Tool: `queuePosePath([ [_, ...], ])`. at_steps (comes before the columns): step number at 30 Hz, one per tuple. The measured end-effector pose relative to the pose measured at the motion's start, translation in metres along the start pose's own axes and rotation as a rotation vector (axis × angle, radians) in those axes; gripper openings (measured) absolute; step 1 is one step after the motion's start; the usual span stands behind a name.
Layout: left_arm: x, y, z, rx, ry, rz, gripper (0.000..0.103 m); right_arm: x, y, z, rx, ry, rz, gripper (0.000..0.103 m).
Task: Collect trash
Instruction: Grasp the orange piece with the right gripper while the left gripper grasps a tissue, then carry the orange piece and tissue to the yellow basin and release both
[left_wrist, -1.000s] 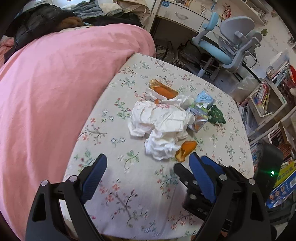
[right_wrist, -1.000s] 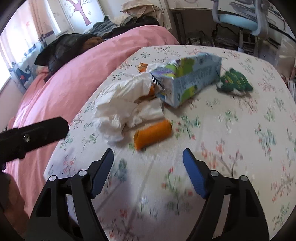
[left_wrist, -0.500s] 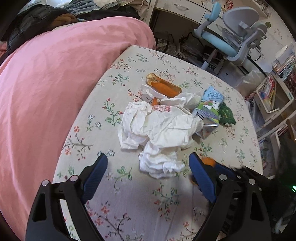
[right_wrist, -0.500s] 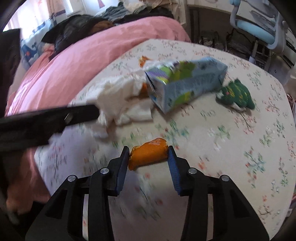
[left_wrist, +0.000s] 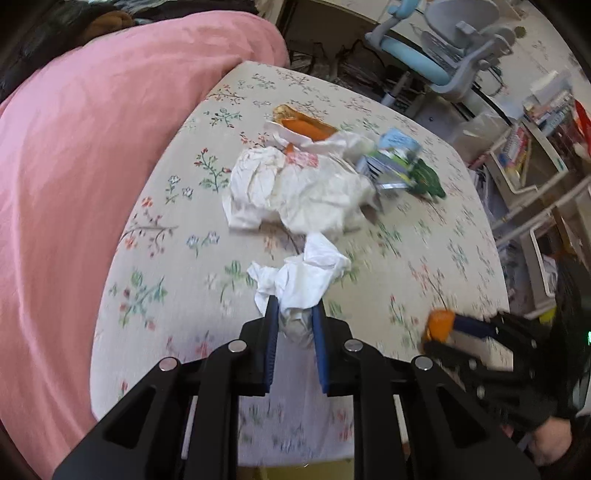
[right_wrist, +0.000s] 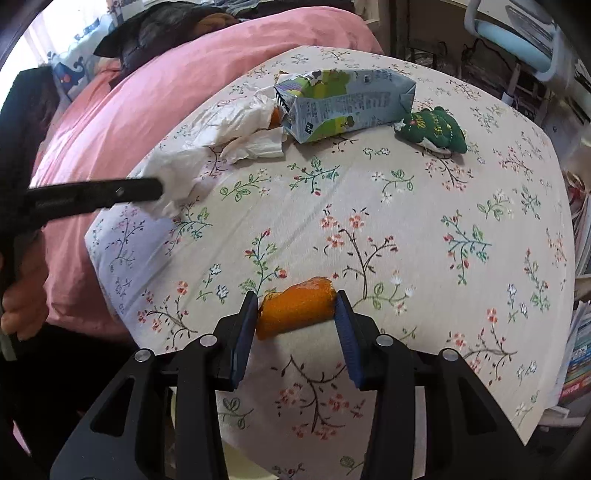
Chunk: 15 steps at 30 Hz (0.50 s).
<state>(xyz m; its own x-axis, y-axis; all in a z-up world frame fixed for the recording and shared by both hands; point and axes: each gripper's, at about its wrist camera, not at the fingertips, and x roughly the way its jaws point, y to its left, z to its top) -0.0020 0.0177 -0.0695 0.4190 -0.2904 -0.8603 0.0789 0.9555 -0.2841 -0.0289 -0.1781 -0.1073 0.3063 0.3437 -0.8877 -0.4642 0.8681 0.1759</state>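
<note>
My left gripper (left_wrist: 294, 314) is shut on a crumpled white tissue (left_wrist: 303, 277) and holds it just above the floral table (left_wrist: 177, 258). My right gripper (right_wrist: 295, 306) is shut on an orange peel (right_wrist: 295, 308) over the table's near edge; the peel also shows in the left wrist view (left_wrist: 439, 325). On the table lie a larger crumpled white paper (left_wrist: 295, 188), a flattened blue-green carton (right_wrist: 347, 101), more orange peel (left_wrist: 303, 125) and a small green pouch (right_wrist: 432, 129).
A pink bedcover (left_wrist: 74, 147) runs along the table's left side. A blue-grey desk chair (left_wrist: 443, 48) stands beyond the far end, shelves with books (left_wrist: 528, 155) to the right. A pale rim (right_wrist: 236, 458) shows below the table's near edge.
My left gripper has closed on the small tissue and pulled it away from the larger paper. My right gripper has drawn the orange peel back toward the near edge.
</note>
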Motion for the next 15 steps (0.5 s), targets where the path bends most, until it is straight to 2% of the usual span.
queuePosePath([
  [6, -0.006, -0.007, -0.03, 0.027, 0.05, -0.015, 0.02, -0.014, 0.001, -0.006, 0.027, -0.032, 0.012, 0.051],
  [7, -0.006, -0.008, -0.031, 0.03, 0.052, -0.006, 0.024, -0.015, 0.001, -0.007, 0.034, -0.032, 0.015, 0.051],
  [8, -0.007, -0.01, -0.034, 0.035, 0.05, 0.006, 0.036, -0.017, 0.001, -0.009, 0.042, -0.031, 0.017, 0.052],
  [9, -0.008, -0.011, -0.036, 0.039, 0.043, 0.022, 0.054, -0.018, 0.0, -0.01, 0.046, -0.03, 0.018, 0.052],
  [10, -0.01, -0.013, -0.037, 0.047, 0.024, 0.05, 0.06, -0.019, 0.0, -0.011, 0.049, -0.029, 0.019, 0.052],
  [15, -0.008, -0.018, -0.036, 0.071, -0.004, 0.083, 0.065, -0.016, -0.002, -0.015, 0.071, -0.018, 0.026, 0.052],
])
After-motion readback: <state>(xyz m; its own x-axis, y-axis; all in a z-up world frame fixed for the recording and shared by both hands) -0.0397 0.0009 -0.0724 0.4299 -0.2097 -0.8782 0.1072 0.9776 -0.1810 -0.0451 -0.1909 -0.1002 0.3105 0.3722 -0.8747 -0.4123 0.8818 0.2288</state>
